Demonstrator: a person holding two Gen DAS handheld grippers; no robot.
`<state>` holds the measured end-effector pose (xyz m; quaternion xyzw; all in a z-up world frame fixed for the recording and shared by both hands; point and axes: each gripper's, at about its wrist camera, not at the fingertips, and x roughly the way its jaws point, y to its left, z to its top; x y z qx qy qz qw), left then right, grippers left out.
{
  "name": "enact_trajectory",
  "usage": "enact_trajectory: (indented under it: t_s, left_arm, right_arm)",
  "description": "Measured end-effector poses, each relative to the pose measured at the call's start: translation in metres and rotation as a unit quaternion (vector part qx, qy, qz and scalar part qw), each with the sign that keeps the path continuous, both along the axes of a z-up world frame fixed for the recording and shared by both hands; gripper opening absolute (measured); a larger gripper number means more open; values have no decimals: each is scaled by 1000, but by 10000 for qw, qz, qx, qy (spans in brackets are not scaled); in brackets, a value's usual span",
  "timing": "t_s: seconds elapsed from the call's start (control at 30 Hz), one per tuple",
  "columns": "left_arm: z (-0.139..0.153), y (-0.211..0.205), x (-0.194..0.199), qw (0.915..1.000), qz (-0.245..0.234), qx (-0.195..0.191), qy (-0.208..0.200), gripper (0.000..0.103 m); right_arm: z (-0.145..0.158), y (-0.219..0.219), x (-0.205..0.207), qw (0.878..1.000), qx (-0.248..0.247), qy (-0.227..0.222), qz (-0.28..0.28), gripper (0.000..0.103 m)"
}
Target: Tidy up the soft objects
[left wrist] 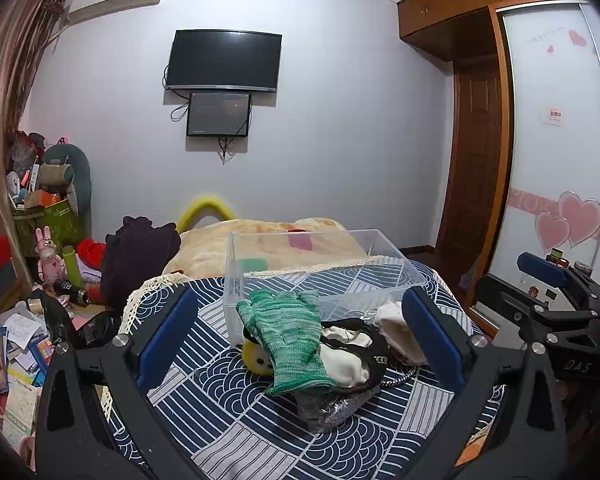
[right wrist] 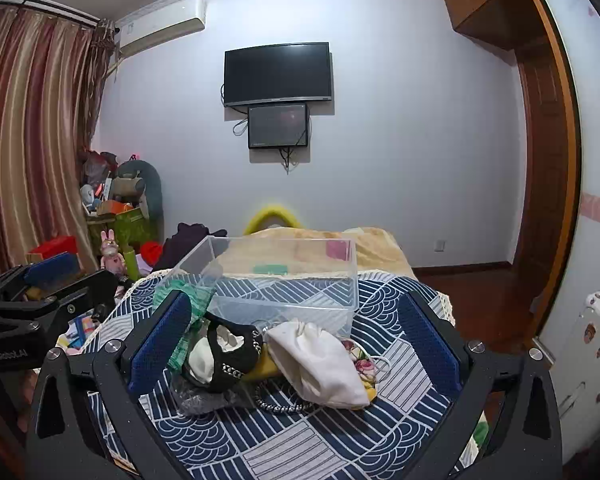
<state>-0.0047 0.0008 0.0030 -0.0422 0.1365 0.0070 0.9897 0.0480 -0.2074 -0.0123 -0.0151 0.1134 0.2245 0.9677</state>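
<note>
green glove (left wrist: 290, 340) lies lengthwise — cuff nearest, fingertips toward clear box (left wrist: 396, 276).

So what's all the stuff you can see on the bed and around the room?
Clear box: one, see-through, on the blue patterned cover.
Glove: one, green, on the pile before the box.
Pouch: one, white, right side of pile.
Black item: one, pile's middle.
Yellow toy: one, under the glove.
TV: one, black, on the wall.
Left gripper: open, empty.
Right gripper: open, empty.
</note>
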Motion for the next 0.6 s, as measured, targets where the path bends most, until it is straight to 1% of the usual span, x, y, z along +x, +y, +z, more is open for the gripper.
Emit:
enact_trajectory:
  t_s: [0.07,0.6]
  left_arm:
    - [0,-1,0,10000,-3,6,7,103]
    - [0,-1,1,10000,-3,32,-13,103]
  right_arm:
    - [-4,-2,3,10000,21,8,5,103]
    - [-4,-1,3,10000,29,-9,8,103]
